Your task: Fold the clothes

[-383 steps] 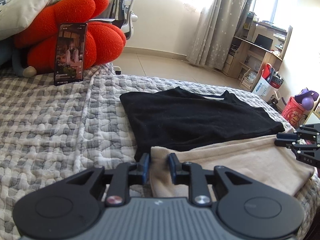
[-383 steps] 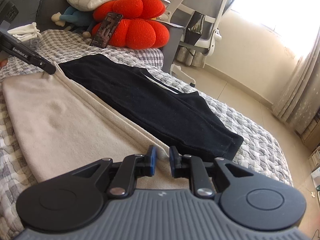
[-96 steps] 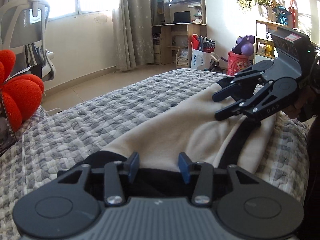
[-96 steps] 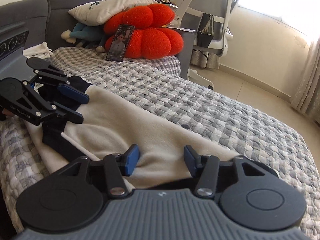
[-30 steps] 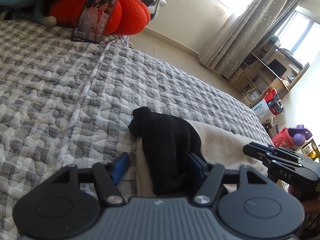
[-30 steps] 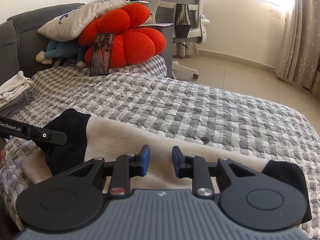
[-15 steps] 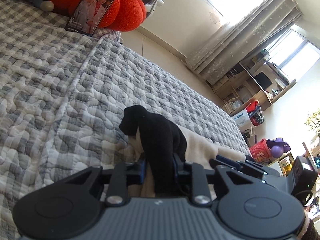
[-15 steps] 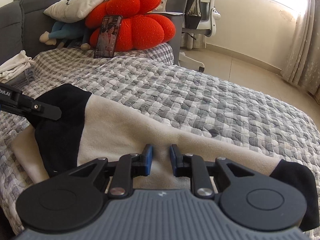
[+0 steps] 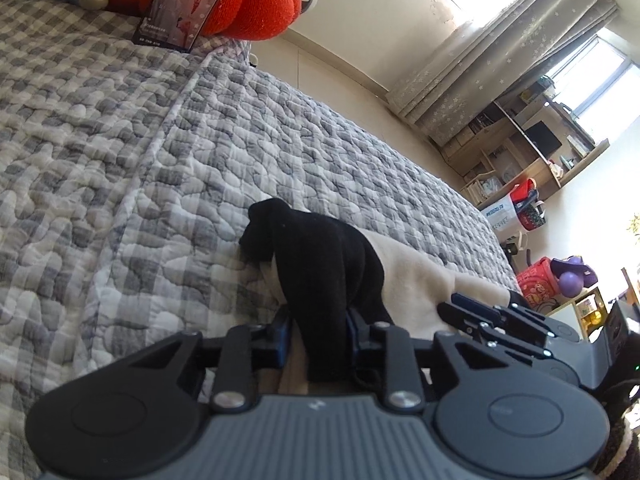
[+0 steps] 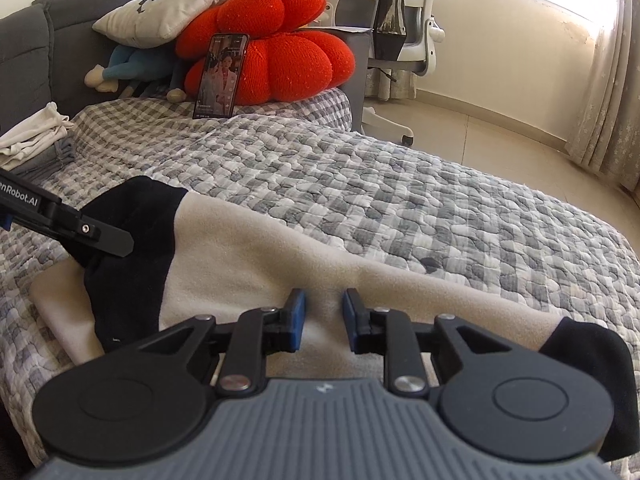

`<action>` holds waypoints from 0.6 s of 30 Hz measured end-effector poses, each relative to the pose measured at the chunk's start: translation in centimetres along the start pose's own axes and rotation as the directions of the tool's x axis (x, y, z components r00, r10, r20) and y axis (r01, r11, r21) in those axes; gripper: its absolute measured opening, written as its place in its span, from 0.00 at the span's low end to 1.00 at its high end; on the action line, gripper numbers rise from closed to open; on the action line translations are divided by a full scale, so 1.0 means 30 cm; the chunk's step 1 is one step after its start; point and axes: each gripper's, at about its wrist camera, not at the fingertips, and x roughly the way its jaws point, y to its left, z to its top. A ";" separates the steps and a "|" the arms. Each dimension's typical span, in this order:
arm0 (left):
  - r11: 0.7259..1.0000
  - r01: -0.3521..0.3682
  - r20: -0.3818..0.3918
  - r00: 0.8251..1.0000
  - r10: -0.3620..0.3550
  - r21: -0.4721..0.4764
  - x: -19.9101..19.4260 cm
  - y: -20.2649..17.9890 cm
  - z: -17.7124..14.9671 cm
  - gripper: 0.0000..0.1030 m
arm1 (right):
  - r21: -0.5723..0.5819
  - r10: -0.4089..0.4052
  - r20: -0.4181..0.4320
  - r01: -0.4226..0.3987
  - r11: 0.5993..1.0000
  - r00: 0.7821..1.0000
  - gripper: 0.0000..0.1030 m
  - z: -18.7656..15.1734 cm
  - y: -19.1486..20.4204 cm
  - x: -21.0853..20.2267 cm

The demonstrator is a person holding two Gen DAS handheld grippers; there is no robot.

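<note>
Left wrist view: the left gripper (image 9: 318,334) is seen with jaws pinching the black garment (image 9: 320,276); the near end of the cloth is hidden behind the gripper body. The beige garment (image 9: 412,284) lies beneath it on the bed (image 9: 160,160), with bare quilt ahead and to the left.

Right wrist view: the right gripper (image 10: 323,314) has jaws pinching a raised ridge of beige garment (image 10: 280,256). The left gripper (image 10: 80,232) is cut off at the frame edge. A phone (image 10: 220,76) is propped against the red cushion (image 10: 280,48).
</note>
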 end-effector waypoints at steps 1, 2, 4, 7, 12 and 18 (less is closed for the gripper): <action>1.000 0.022 -0.001 1.000 -0.022 -0.015 -0.004 0.005 0.003 0.23 | -0.001 0.002 -0.003 -0.002 1.000 1.000 0.25 -0.001 -0.001 0.004; 0.998 0.058 0.010 0.998 -0.058 -0.024 -0.022 -0.006 0.004 0.22 | -0.003 0.004 -0.005 -0.004 1.000 1.000 0.25 -0.001 -0.001 0.008; 0.992 0.122 0.032 0.992 -0.121 -0.033 -0.056 -0.033 0.008 0.22 | 0.006 0.009 -0.006 -0.009 1.000 1.000 0.25 -0.003 -0.005 0.009; 0.983 0.183 0.051 0.982 -0.182 -0.025 -0.083 -0.105 0.023 0.22 | 0.027 0.014 -0.007 -0.014 1.000 1.000 0.26 -0.001 -0.013 0.009; 0.971 0.236 0.055 0.970 -0.237 0.019 -0.080 -0.241 0.038 0.22 | 0.115 0.050 0.009 -0.051 0.992 0.999 0.26 0.005 -0.051 -0.010; 0.970 0.244 0.049 0.969 -0.244 0.005 -0.028 -0.317 0.050 0.22 | 0.360 0.159 0.065 -0.172 0.917 0.985 0.26 0.004 -0.182 -0.091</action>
